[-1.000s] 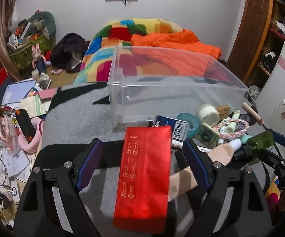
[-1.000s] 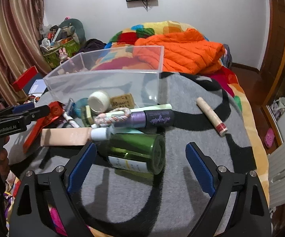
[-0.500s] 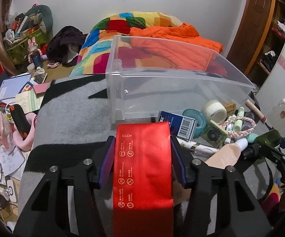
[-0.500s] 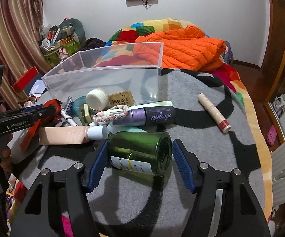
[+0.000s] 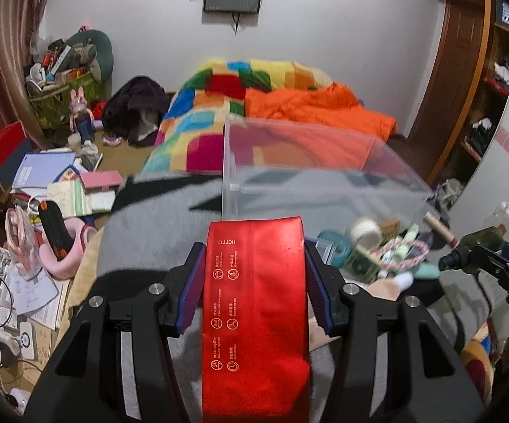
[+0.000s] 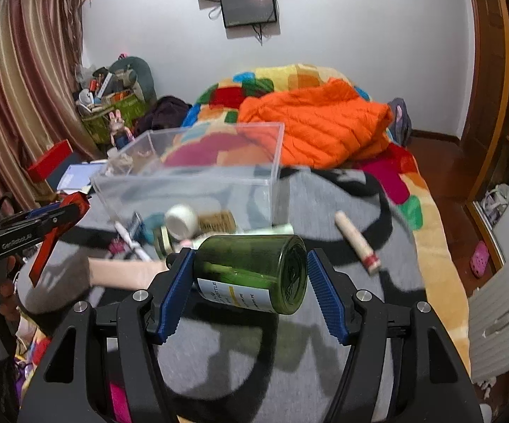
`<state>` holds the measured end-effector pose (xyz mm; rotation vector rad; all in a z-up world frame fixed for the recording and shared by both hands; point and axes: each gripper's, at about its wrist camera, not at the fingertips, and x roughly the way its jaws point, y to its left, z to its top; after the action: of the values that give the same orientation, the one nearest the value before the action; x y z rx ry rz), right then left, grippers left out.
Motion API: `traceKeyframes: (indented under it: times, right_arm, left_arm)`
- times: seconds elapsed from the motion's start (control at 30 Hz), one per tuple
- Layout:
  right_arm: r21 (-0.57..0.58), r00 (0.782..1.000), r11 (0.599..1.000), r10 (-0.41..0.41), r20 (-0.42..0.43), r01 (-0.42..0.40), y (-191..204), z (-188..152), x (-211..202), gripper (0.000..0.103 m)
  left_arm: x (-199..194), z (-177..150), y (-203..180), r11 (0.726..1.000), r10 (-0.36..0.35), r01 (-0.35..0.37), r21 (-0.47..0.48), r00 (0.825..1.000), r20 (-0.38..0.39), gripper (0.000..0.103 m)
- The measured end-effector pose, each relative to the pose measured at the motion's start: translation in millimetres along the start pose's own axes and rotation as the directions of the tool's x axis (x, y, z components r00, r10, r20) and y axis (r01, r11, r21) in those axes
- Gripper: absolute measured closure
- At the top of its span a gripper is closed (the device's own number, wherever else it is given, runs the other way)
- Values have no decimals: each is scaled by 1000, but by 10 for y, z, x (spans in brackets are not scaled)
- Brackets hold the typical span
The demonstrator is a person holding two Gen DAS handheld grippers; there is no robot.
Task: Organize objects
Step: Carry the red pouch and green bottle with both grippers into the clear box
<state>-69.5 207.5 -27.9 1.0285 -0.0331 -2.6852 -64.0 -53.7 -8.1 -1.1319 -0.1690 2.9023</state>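
Observation:
My left gripper is shut on a red foil pouch, blue pads pressing both its long edges, and holds it above the grey blanket. In the right wrist view the pouch hangs from that gripper at the left. My right gripper is shut on a green glass bottle that lies sideways between the pads, base to the right, raised off the blanket. A clear plastic box stands just beyond both, with its near wall behind the pouch.
Small items lie in front of the box: a white tape roll, a beige tube, a braided ring, a teal ring. A beige stick lies to the right. An orange jacket is behind; floor clutter lies at the left.
Both grippers went from open to shut, the left on the red pouch, the right on the green bottle. Both then rose, lifting their objects off the blanket.

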Motion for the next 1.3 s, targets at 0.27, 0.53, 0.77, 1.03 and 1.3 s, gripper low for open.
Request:
traceKeyframes:
  times: [0.27, 0.53, 0.77, 1.03, 1.3]
  right_arm:
    - [-40, 996, 999, 28, 82, -25, 150, 460, 69, 41]
    - [-35, 997, 999, 43, 60, -41, 247, 836, 419, 41]
    - [-26, 999, 998, 49, -13, -50, 300, 995, 818, 41]
    - [-42, 992, 997, 56, -116, -61, 365, 979, 1258, 41]
    - [-74, 982, 995, 51, -182, -65, 423, 921, 1465, 41]
  left_arm:
    - [-76, 363, -49, 1000, 6, -6, -2, 997, 80, 50]
    - [149, 719, -145, 999, 12, -14, 28, 997, 79, 50]
    - [525, 924, -257, 998, -26, 26, 54, 1000, -2, 50]
    - [977, 1058, -369, 995, -17, 27, 99, 995, -103, 50]
    - [1234, 1069, -382, 994, -3, 23, 111, 985, -175, 50]
